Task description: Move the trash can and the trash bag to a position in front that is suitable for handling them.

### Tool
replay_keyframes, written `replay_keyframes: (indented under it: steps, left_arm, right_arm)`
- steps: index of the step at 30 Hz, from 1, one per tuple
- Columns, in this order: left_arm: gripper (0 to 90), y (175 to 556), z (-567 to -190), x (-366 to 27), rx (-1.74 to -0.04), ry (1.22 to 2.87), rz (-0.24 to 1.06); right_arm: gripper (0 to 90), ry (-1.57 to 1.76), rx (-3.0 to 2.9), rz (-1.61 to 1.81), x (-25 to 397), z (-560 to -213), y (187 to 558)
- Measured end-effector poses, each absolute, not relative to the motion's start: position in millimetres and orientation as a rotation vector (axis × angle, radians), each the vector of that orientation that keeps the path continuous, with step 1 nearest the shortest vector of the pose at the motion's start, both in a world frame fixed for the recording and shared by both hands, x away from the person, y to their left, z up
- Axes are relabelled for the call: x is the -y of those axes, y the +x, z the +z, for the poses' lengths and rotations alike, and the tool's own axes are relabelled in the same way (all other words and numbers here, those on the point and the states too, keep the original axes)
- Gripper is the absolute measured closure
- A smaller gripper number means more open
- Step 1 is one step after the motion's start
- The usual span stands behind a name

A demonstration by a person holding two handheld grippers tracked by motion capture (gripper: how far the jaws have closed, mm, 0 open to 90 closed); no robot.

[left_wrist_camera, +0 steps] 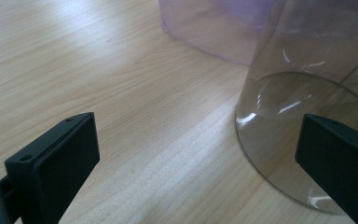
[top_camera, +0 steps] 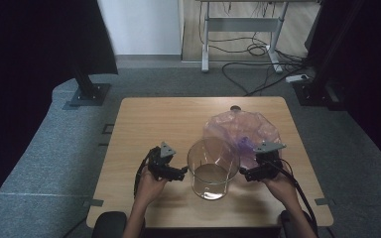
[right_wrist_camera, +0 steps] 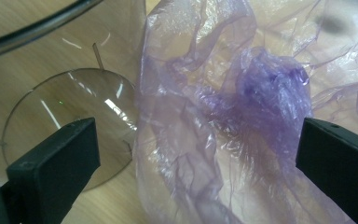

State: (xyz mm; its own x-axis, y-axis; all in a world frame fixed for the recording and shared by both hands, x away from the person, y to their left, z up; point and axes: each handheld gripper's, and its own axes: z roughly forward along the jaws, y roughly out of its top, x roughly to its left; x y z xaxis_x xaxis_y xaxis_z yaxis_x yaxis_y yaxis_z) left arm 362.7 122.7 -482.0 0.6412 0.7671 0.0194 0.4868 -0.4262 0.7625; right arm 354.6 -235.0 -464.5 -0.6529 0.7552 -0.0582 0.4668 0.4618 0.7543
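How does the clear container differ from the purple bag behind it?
The clear container stands upright with rigid, smooth walls and an open top; the purple plastic bag lies slumped and crumpled on the table. The container is colourless, the bag tinted purple. The bag spreads wider. Both are see-through and sit side by side.

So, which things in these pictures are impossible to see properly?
- High view: the small dark object at the table's far edge is too small to identify.
- High view: the plastic bag is partly hidden behind the clear container, so where its opening lies is unclear.
- Left gripper view: the container's rim is cut off by the top edge.
- Right gripper view: the crumpled bag covers the table behind it.
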Motion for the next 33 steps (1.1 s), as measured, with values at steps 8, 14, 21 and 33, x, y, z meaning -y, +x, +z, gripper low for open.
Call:
replay_keyframes:
  steps: [8, 14, 21, 33]
  left_arm:
    - [0.0, 364, -485, -127, -0.985, 2.098, 0.472]
    - [0.0, 360, -506, -150, -1.057, 2.133, 0.489]
    - [0.0, 357, -534, -174, -1.124, 2.144, 0.467]
    - [0.0, 359, -549, -173, -1.111, 2.166, 0.461]
  right_arm:
    - [0.0, 1.024, -2.324, 1.064, 237, -461, 360]
    - [0.0, 1.067, -2.275, 1.099, 254, -449, 361]
    - [0.0, 1.190, -2.285, 1.087, 265, -450, 376]
    - [0.8, 1.298, -2.306, 0.815, 270, -472, 413]
